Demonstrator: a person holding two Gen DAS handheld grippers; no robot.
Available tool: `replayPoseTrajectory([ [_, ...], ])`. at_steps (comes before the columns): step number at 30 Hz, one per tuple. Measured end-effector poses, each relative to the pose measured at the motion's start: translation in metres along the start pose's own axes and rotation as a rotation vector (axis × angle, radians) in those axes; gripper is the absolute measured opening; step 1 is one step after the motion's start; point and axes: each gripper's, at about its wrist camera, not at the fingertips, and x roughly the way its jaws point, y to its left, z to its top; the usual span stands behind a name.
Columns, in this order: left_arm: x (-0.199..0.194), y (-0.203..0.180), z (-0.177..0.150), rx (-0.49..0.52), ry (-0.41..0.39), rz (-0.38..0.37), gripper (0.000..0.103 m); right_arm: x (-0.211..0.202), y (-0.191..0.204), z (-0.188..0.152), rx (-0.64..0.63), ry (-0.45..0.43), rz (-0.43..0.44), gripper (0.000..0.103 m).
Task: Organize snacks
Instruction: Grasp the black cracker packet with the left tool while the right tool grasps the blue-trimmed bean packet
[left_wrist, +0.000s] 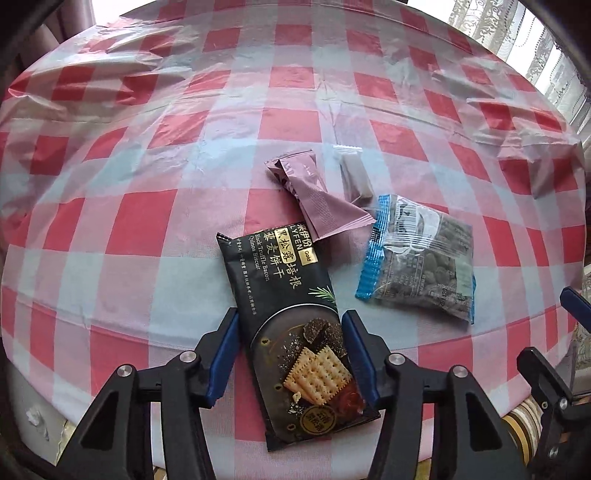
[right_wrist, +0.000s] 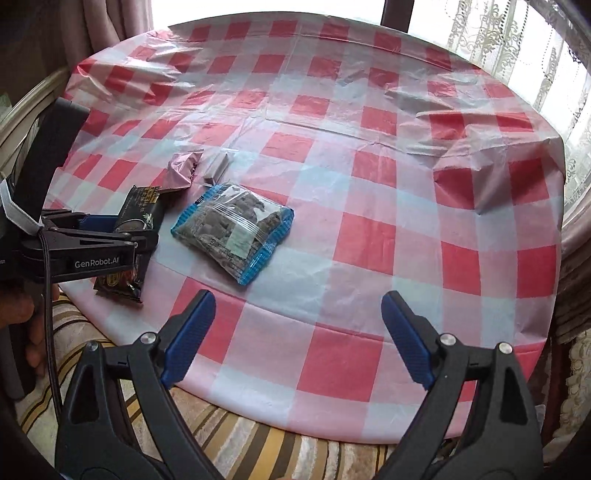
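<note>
My left gripper (left_wrist: 290, 325) is shut on a black biscuit packet (left_wrist: 288, 310), pads against both long sides, near the table's front edge; it also shows in the right wrist view (right_wrist: 140, 210). A mauve foil packet (left_wrist: 317, 195) and a small clear-wrapped grey bar (left_wrist: 352, 177) lie just beyond it. A clear bag with blue edges (left_wrist: 421, 262), full of dark nuts, lies to the right; it shows in the right wrist view (right_wrist: 234, 230). My right gripper (right_wrist: 297, 317) is open and empty above the front edge, right of the bag.
The round table carries a wrinkled red-and-white checked plastic cloth (right_wrist: 369, 166). A striped cushion (right_wrist: 258, 450) lies below the front edge. Lace curtains (right_wrist: 517, 55) hang at the back right. The left gripper body (right_wrist: 74, 243) reaches in from the left.
</note>
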Motion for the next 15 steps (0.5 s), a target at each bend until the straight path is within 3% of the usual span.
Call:
replayPoseTrajectory([
  [8,-0.002,0.018,0.000,-0.006,-0.040,-0.032,0.053,0.046,0.030,0.039,-0.355,0.030,0.071,0.093],
  [12,-0.004,0.025,-0.002,-0.027,-0.055,-0.055,0.053,0.071,0.034,0.050,-0.428,0.084,0.115,0.093],
  [15,-0.010,0.037,-0.009,-0.045,-0.070,-0.061,0.053,0.082,0.033,0.055,-0.415,0.099,0.143,0.093],
])
